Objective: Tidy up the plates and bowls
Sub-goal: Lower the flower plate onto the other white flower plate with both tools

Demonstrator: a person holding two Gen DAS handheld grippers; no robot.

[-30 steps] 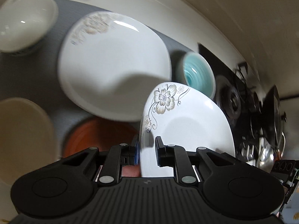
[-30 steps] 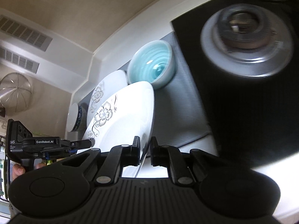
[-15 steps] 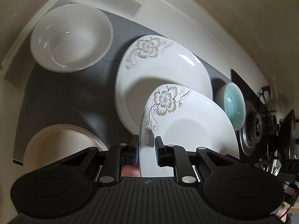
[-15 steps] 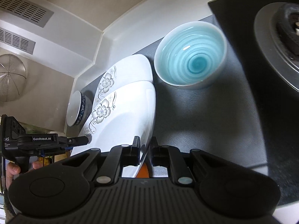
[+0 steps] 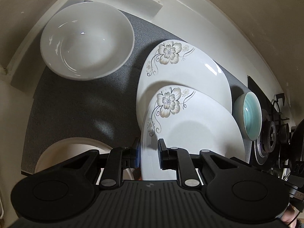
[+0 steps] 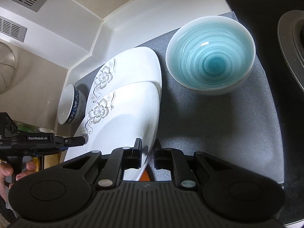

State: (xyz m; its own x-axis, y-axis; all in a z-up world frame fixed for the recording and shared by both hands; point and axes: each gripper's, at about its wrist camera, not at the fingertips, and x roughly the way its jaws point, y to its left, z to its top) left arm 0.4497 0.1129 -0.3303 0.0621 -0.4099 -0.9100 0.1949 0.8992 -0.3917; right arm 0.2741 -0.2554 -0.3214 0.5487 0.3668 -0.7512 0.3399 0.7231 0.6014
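Both grippers hold one white flower-printed plate (image 5: 190, 133) by opposite edges. My left gripper (image 5: 149, 150) is shut on its left rim; my right gripper (image 6: 147, 150) is shut on its right rim (image 6: 133, 125). The held plate hangs just above a matching flowered plate (image 5: 190, 70) that lies on the grey mat (image 5: 76, 110), overlapping its near half. The lower plate also shows in the right wrist view (image 6: 133, 64). The left gripper's body is seen in the right wrist view (image 6: 47, 140).
A large white bowl (image 5: 87, 39) sits at the mat's far left. A teal bowl (image 6: 209, 55) stands right of the plates. A cream dish (image 5: 72, 152) and an orange dish (image 6: 147, 174) lie below the grippers. A gas stove (image 5: 271, 138) is on the right.
Both grippers carried the plate forward and down over the flowered plate on the mat. The two flower prints now line up closely. The stove has slid out to the right.
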